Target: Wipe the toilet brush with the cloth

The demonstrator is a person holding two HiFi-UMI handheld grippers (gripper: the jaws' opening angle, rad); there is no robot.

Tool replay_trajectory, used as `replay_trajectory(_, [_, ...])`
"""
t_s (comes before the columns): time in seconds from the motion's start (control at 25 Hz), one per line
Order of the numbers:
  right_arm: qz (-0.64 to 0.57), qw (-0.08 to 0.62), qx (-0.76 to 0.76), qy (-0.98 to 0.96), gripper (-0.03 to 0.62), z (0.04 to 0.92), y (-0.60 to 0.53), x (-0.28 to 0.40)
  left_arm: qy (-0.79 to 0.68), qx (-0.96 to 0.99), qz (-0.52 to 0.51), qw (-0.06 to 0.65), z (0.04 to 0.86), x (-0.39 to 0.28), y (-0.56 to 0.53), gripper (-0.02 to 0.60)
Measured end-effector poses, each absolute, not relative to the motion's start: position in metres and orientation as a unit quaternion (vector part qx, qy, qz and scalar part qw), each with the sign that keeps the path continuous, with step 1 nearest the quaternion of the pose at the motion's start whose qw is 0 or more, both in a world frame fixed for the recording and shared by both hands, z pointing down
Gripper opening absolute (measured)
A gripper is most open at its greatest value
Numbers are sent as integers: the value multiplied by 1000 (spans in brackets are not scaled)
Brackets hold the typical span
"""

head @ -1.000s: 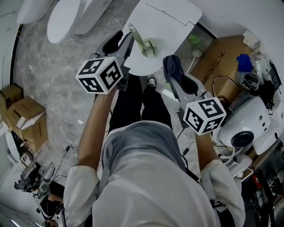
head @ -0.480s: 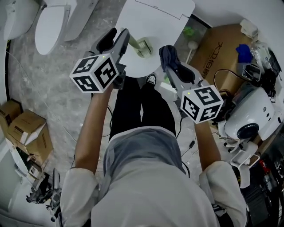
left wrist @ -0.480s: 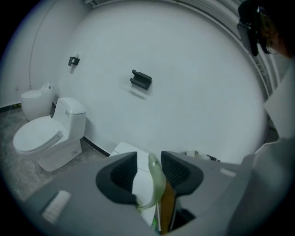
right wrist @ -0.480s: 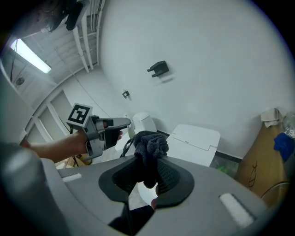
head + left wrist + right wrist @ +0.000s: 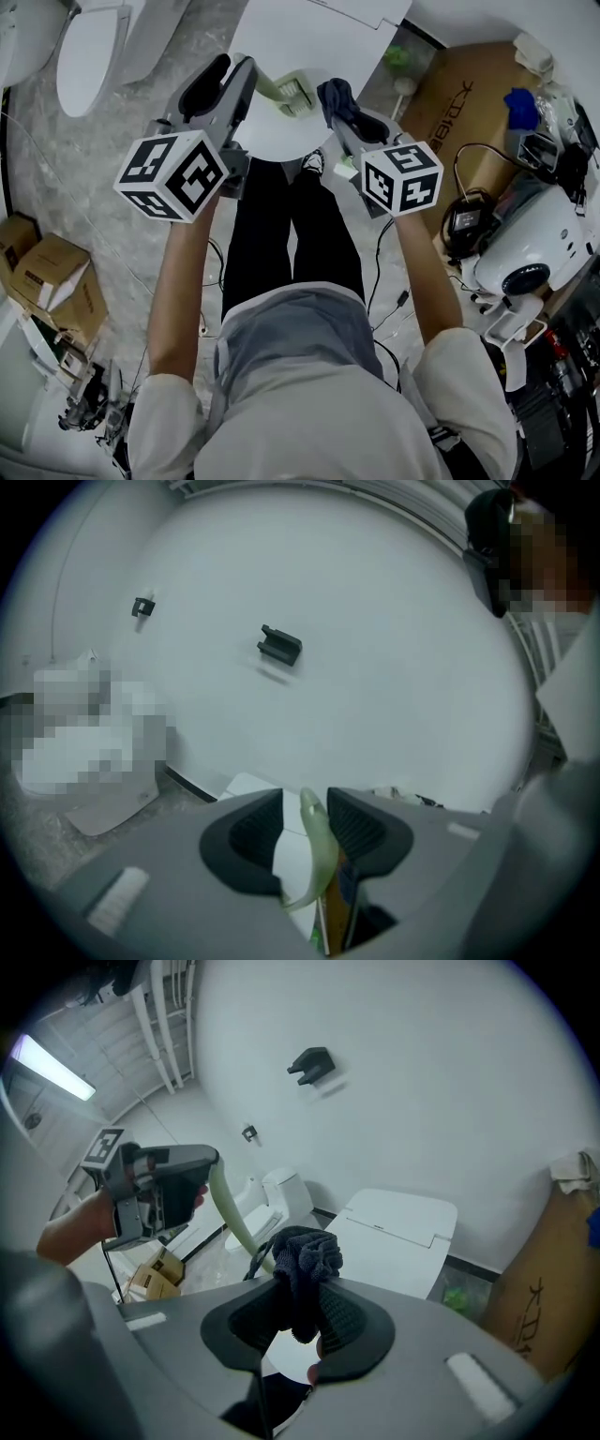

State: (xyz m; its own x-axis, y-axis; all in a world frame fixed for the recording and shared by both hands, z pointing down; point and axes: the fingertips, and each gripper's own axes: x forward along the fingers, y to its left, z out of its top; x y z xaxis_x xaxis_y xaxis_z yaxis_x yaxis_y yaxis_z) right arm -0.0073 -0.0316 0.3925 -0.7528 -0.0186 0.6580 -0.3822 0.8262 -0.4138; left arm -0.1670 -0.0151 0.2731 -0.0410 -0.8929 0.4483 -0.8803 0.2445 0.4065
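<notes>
**Head view:** The left gripper (image 5: 248, 75) is up over the white toilet (image 5: 319, 28), lid closed, w/ the pale green toilet brush (image 5: 292, 92) sticking out to the right of its tips. The right gripper (image 5: 339, 112) is just beside it, w/ a dark cloth (image 5: 336, 94) bunched at its tips. Cloth and brush head are close, but I can't tell from up here if they touch. The marker cubes and gripper bodies cover both sets of jaws, so neither grip is readable here.

**Left gripper view:** The left gripper (image 5: 305, 819) has its jaws nearly together, clamped on the thin handle of the toilet brush (image 5: 317, 855). The handle lies against the right pad, and a sliver of white shows btwn it and the left pad. It runs down and is cut off by the gripper body, so the brush head is hidden. Beyond is a plain wall w/ a dark hook (image 5: 279, 646).

**Right gripper view:** The right gripper (image 5: 300, 1321) has its jaws pinched on the cloth (image 5: 305, 1265), which bulges above the pads and hangs a bit below btwn them. Only this view shows the left gripper (image 5: 202, 1180) side-on, held in a hand. The toilet brush (image 5: 230, 1213) handle curves down from it and passes behind the cloth, so its lower end is hidden. The toilet (image 5: 394, 1237) is behind, and a cardboard box (image 5: 553, 1279) at the right edge is partly cut off.
</notes>
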Motion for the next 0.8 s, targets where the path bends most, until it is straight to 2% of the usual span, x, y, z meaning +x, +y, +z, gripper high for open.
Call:
replay_trajectory(0.28, [279, 343, 102, -891, 77, 433, -38, -20, -728, 616, -22, 299, 275, -167, -19, 0])
replay_trajectory(0.8, [260, 368, 18, -892, 77, 494, -41, -87, -755, 588, -73, 281, 280, -174, -9, 0])
